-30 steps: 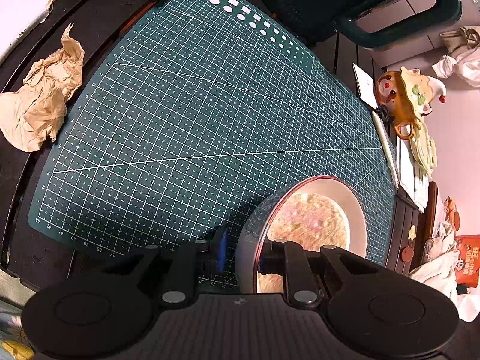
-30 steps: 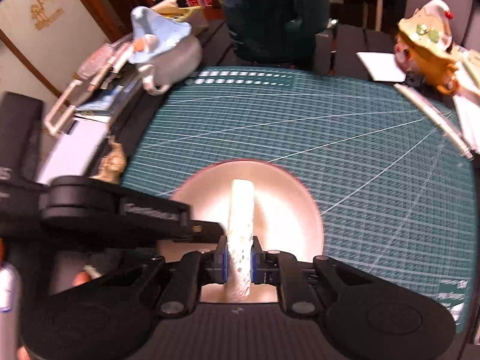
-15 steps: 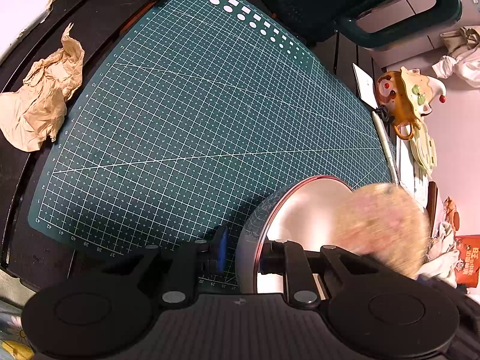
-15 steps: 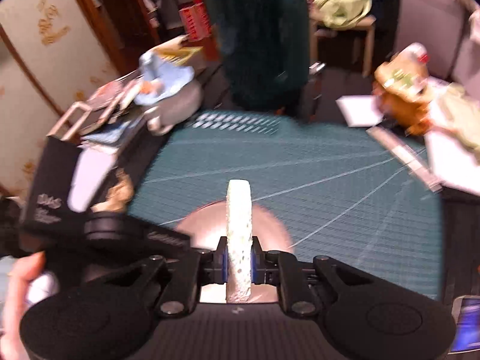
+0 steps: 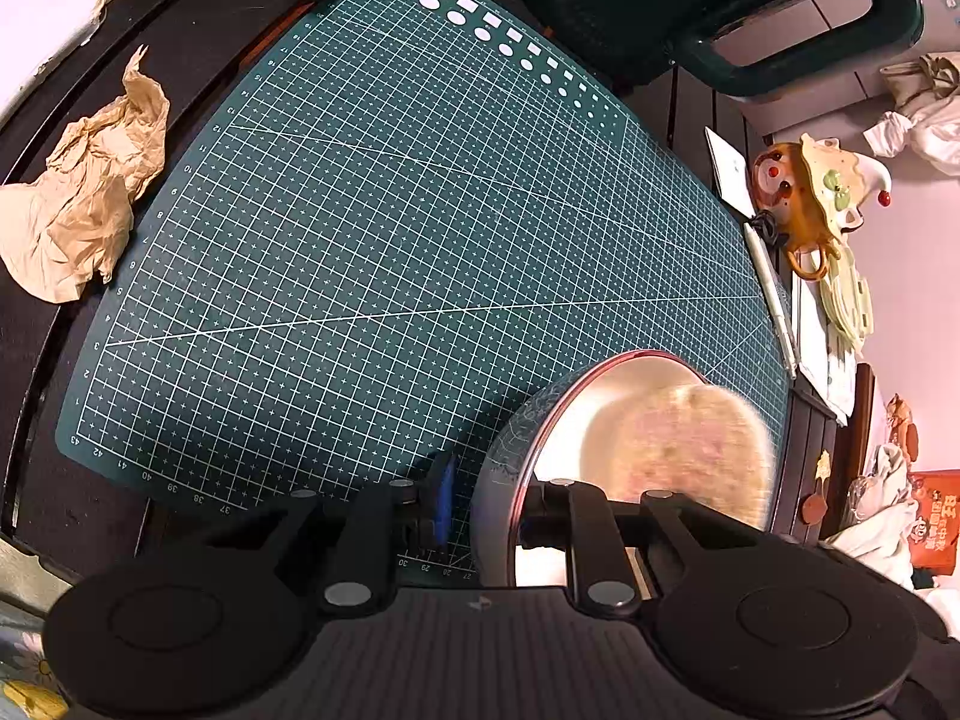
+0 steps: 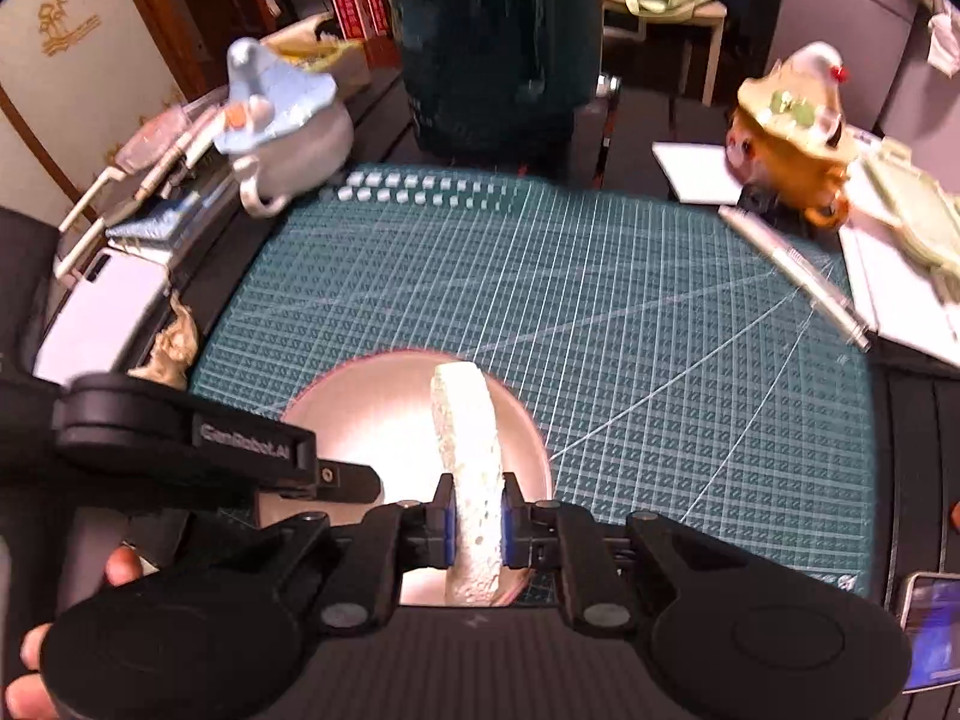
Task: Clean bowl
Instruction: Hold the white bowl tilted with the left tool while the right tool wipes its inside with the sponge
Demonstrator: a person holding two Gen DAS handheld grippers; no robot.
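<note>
A white bowl (image 5: 591,414) with a grey patterned outside and a reddish rim stands on the green cutting mat (image 5: 390,228). My left gripper (image 5: 486,510) is shut on the bowl's rim, one finger outside and one inside. My right gripper (image 6: 474,519) is shut on a round pale sponge (image 6: 468,450), held edge-on over the bowl (image 6: 372,420). In the left wrist view the sponge (image 5: 690,450) is blurred, its flat face inside the bowl.
Crumpled brown paper (image 5: 84,204) lies left of the mat. A dark green appliance (image 6: 498,42) stands behind it. A white-blue teapot (image 6: 288,126) is back left, an orange figurine teapot (image 6: 792,132) and a pen (image 6: 798,276) on the right.
The sponge lifted out toward the bowl's right edge half a second ago, and is now back down inside the bowl. The left gripper and bowl have not moved.
</note>
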